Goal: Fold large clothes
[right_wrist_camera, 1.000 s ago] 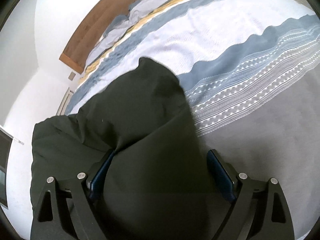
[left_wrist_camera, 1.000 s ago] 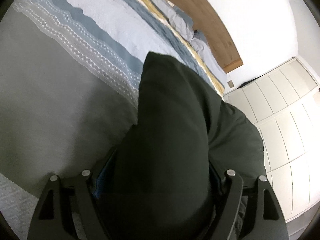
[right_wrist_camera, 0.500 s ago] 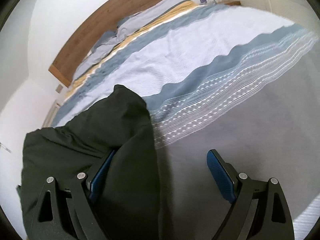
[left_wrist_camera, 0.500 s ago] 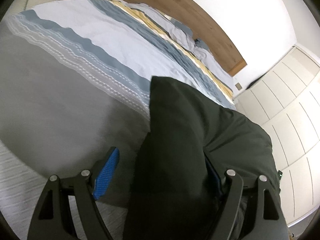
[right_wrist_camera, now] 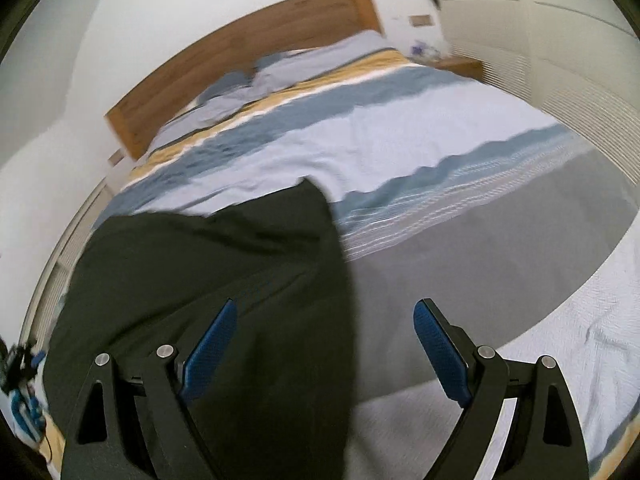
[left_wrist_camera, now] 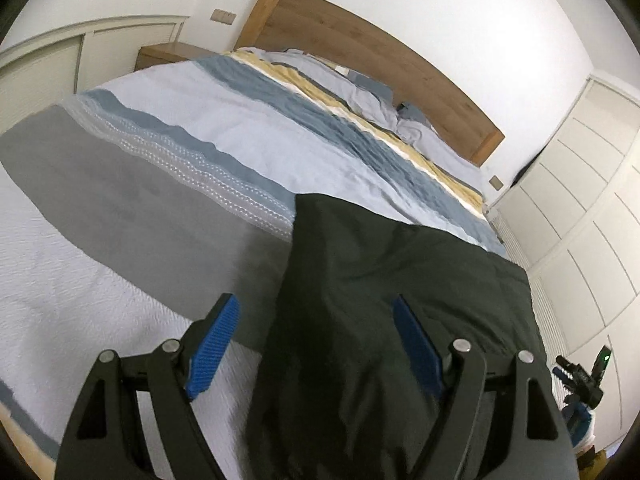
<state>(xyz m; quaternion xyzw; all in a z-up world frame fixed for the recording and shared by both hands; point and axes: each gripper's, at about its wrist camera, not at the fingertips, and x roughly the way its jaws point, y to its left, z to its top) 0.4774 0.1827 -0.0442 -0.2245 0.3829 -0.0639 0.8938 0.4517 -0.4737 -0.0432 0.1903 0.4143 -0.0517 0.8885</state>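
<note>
Clearly the dark garment (left_wrist_camera: 384, 304) is soft, limp and light; it lies folded on the bed (left_wrist_camera: 240, 136), toward 5 o'clock in the left view. Best to pinch a corner or folded edge. The left gripper (left_wrist_camera: 316, 340) and right gripper (right_wrist_camera: 324, 344) both stand apart, clamping nothing.

A dark green garment (left_wrist_camera: 384, 280) lies folded flat on the striped bedspread (left_wrist_camera: 248, 140), edges straight.

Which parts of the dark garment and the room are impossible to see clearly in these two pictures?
- Left wrist view: the garment's near end is cut off by the bottom edge.
- Right wrist view: small things on the nightstand are blurred.
- Left wrist view: the device at the right edge is too small.
</note>
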